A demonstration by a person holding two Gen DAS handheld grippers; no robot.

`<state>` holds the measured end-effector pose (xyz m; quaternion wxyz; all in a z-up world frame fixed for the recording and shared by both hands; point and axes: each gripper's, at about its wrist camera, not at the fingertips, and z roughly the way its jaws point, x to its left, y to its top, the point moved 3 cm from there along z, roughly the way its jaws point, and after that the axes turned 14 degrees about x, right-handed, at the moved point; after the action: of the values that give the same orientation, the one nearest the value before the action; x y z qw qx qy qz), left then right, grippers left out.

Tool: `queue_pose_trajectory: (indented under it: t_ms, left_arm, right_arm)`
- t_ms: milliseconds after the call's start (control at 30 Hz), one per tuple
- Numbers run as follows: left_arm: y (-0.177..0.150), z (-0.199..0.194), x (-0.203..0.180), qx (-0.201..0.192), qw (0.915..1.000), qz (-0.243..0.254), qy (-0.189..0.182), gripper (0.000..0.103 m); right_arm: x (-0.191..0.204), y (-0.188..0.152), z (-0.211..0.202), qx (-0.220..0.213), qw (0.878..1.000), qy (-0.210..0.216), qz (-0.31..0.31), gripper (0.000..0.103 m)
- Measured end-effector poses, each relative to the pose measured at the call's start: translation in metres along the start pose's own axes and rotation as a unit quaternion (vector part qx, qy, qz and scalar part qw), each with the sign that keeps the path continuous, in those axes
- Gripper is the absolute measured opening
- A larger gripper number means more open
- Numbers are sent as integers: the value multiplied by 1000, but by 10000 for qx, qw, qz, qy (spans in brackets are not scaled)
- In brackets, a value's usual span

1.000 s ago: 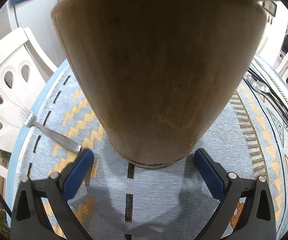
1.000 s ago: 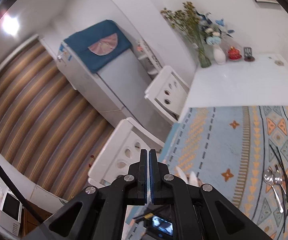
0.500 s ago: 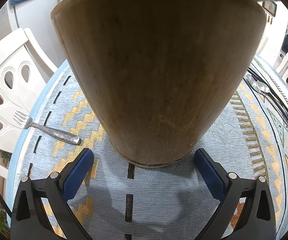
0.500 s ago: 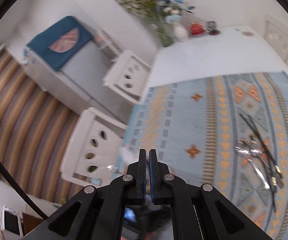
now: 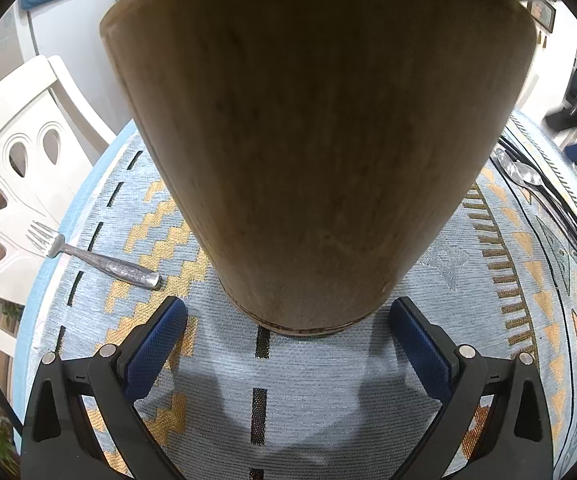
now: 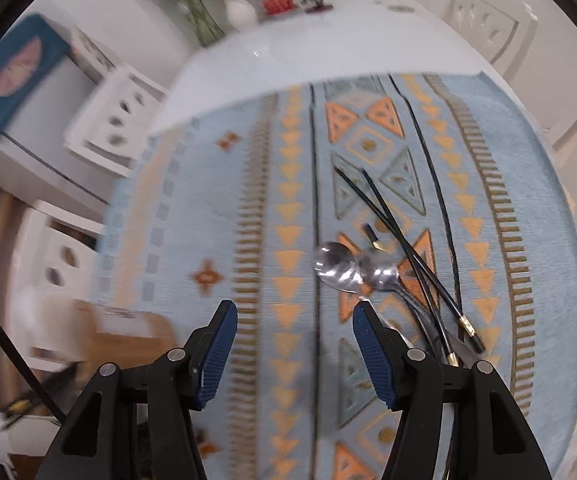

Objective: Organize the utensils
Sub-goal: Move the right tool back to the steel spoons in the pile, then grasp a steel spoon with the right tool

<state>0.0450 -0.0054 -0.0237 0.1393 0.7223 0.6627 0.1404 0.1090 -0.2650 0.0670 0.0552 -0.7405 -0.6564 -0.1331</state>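
The left claw (image 5: 288, 320) is standing with its blue pads (image 5: 156, 346) wide apart on either side of the base of a tall wooden holder (image 5: 316, 152), which is resting upright on the patterned cloth (image 5: 328, 380) covering the tabletop; the pads are not pressing on the wood. To the left of the holder, a fork (image 5: 92, 254) is lying flat on the cloth with its tines reaching over the edge toward a white chair (image 5: 12, 148).

The right claw (image 6: 292, 344) has just been opening, and its pads are now standing apart with nothing between them but bare cloth. Just beyond its right pad, two spoons (image 6: 352, 272) are lying bowl to bowl, touching, with black chopsticks (image 6: 404, 248) crossing beside them and over their handles. The wooden holder is showing as a blur at the lower left of this view.
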Motion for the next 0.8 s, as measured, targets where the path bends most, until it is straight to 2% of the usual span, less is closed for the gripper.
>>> queue_pose_trajectory:
  t_ms: [167,367,433,600,667,700,767,800]
  left_arm:
    - [0,0,-1,7,10000,-6,-20,102]
    - [0,0,-2,8,10000,-6,-21,102]
    - [0,0,-2,8,10000,-7,-21,103]
    - [0,0,-2,9,10000,-5,-21,103]
    - [0,0,-2,9,10000,-4,-24,103]
    - [0,0,-1,9,10000,-4,-23,103]
    - [0,0,-2,10,10000,-3,-24,103]
    - [0,0,-1,10,10000,-3,-23,103]
  right_arm:
    - [-2,14,53,128,9953,-941,-200,58]
    - [0,24,83,164,9850,-1643,-495,58]
    - [2,25,87,103,9854,-1598,-574,57]
    - [4,31,90,-29,9860,-1557,-597,47]
    - [3,33,89,-85,9862,-1544,-596,36]
    - [4,34,89,-89,9858,-1561,-616,33]
    - [5,36,88,-91,9847,-1614,-642,20]
    - [4,37,87,-72,9853,-1580,-647,19]
